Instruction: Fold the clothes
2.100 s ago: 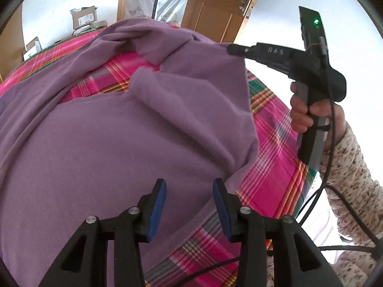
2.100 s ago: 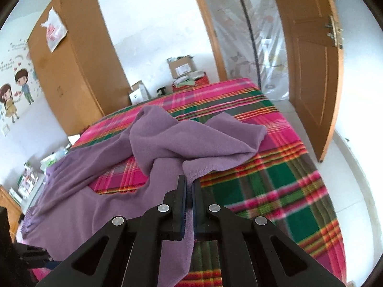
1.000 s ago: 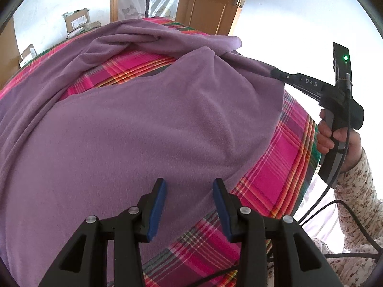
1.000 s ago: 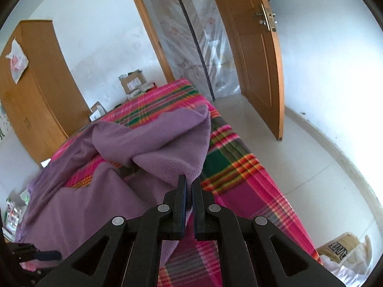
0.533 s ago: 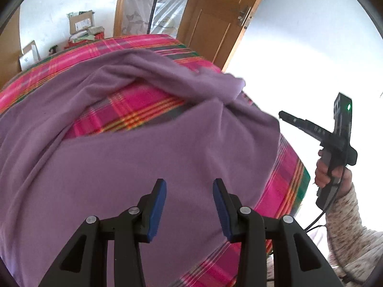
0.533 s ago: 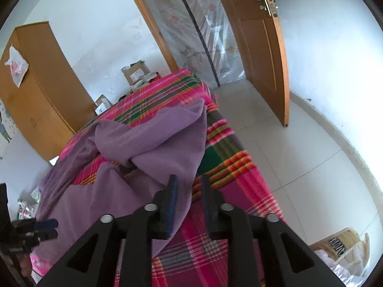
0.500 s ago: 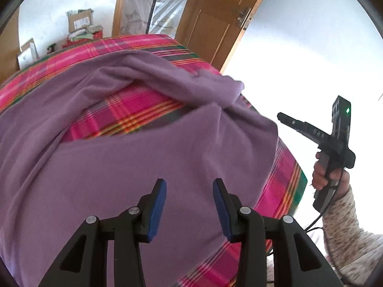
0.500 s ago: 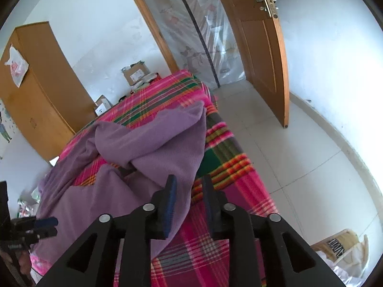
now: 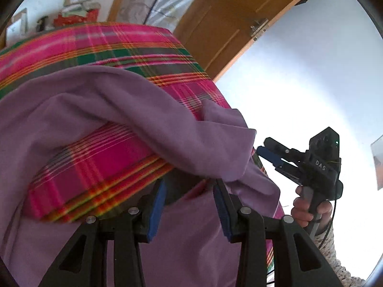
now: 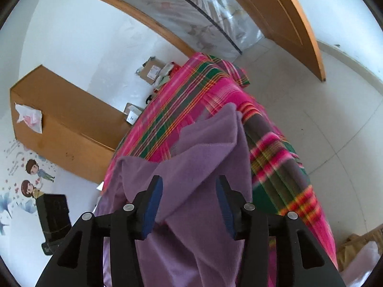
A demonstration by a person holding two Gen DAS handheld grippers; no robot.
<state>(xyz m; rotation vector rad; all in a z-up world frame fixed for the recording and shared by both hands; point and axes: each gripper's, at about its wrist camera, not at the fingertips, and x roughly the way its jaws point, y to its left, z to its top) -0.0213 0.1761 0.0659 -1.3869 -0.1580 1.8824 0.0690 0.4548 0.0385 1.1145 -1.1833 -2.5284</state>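
Observation:
A purple fleece garment (image 9: 124,110) lies spread and bunched on a bed with a pink, green and orange plaid cover (image 9: 100,47). My left gripper (image 9: 189,201) is open and empty, low over the garment near a fold that leaves a patch of cover bare. My right gripper (image 10: 189,199) is open and empty over the garment's near corner (image 10: 205,157) at the bed's edge. In the left wrist view the right gripper (image 9: 270,155) shows at the right with its jaws apart, just beside the cloth's edge.
A wooden door (image 10: 282,16) stands open beyond the bed, with a plastic-covered doorway (image 10: 215,12). A wooden wardrobe (image 10: 62,124) stands along the wall. Cardboard boxes (image 10: 150,70) sit at the bed's far end. Tiled floor (image 10: 335,119) lies right of the bed.
My right gripper has opened and let go of the purple garment, whose corner now lies on the bed. Both grippers have dropped lower and closer to the cloth.

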